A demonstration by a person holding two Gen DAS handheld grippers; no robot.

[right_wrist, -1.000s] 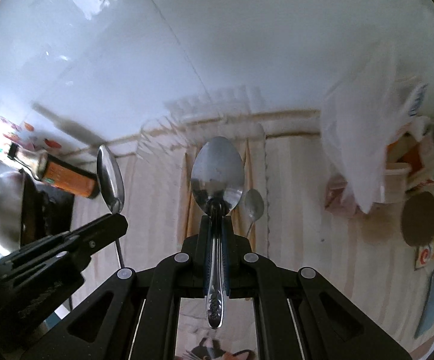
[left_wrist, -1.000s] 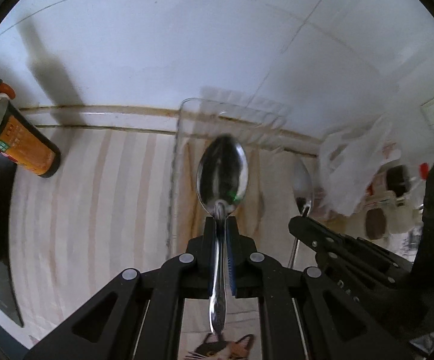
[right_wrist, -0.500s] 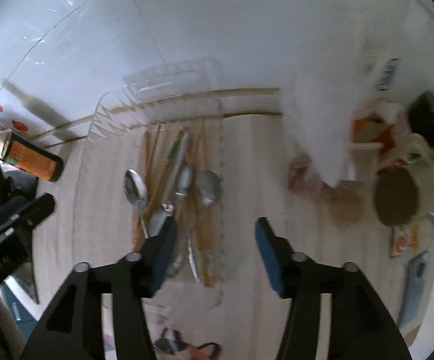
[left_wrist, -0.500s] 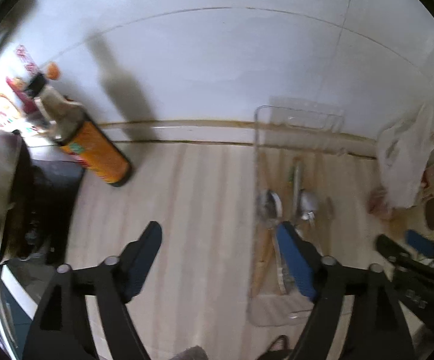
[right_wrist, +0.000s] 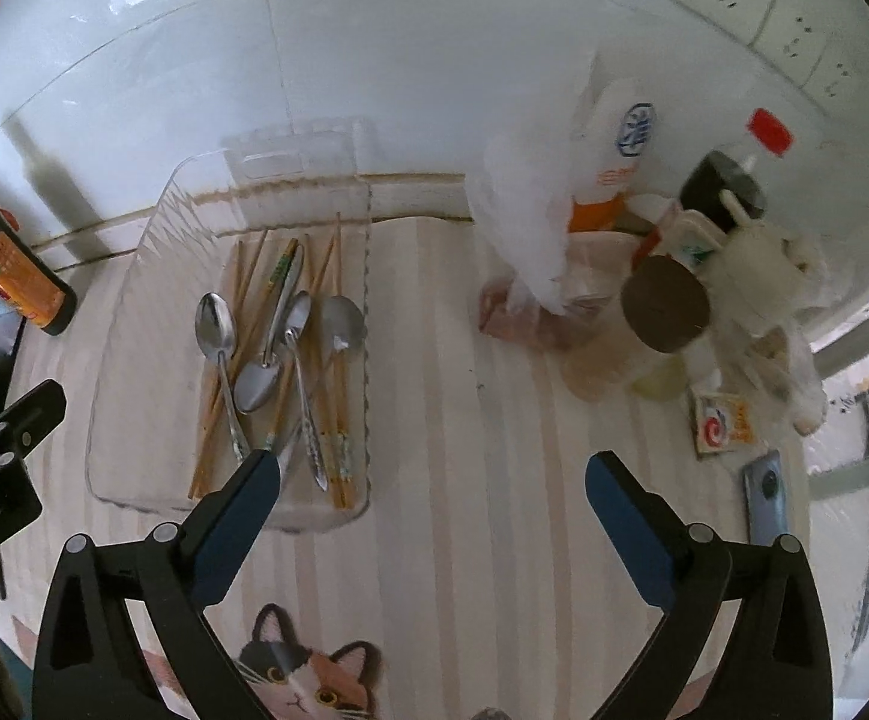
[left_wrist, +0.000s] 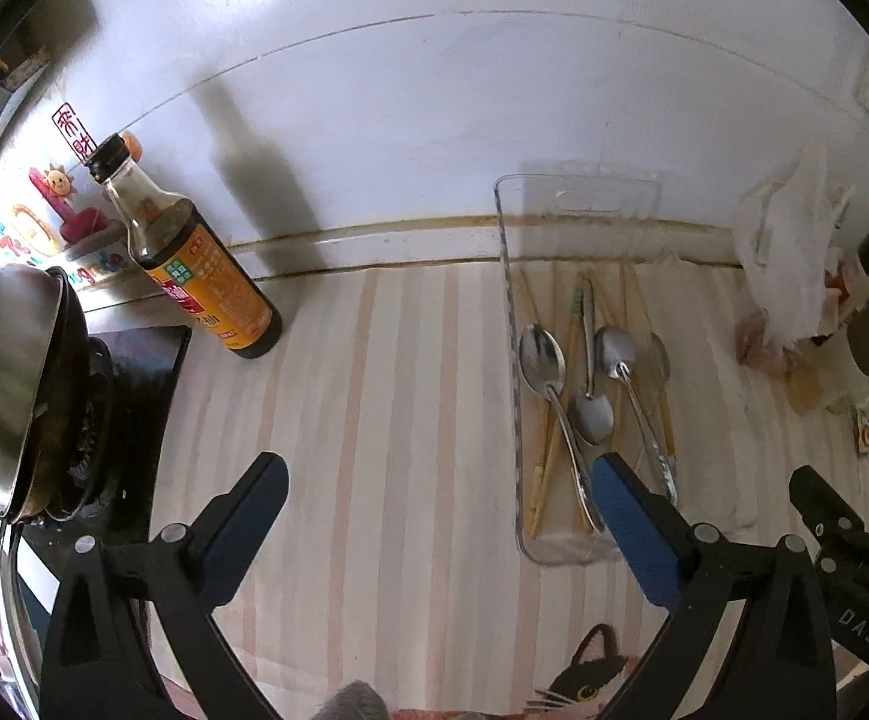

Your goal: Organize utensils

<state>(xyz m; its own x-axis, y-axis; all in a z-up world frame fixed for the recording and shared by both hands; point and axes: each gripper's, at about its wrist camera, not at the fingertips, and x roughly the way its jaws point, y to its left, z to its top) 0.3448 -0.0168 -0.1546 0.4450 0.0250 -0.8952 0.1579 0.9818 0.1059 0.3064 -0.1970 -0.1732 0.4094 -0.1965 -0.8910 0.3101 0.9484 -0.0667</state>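
A clear plastic tray (left_wrist: 508, 324) (right_wrist: 134, 300) lies on the striped counter against the wall. In it lie several steel spoons (left_wrist: 542, 354) (right_wrist: 216, 324) across wooden chopsticks (left_wrist: 539, 480) (right_wrist: 338, 420). My left gripper (left_wrist: 437, 468) hangs above the counter just left of the tray, its jaws opening wide with nothing between them. Its right finger (left_wrist: 626, 510) overlaps the tray's near end. My right gripper (right_wrist: 433, 467) hangs just right of the tray, jaws also opening and empty. Its left finger (right_wrist: 242, 504) covers the tray's near corner.
A brown sauce bottle (left_wrist: 194, 264) and a wok (left_wrist: 2, 372) on a stove stand at the left. Right of the tray are a white plastic bag (right_wrist: 530, 210), jars and bottles (right_wrist: 665, 300) and a phone (right_wrist: 764, 498). A cat-print mat (right_wrist: 308, 684) lies near me.
Each gripper was shut on a spoon over the tray. Both have opened wide, the spoons now lie in the tray, and the grippers have drawn back and apart.
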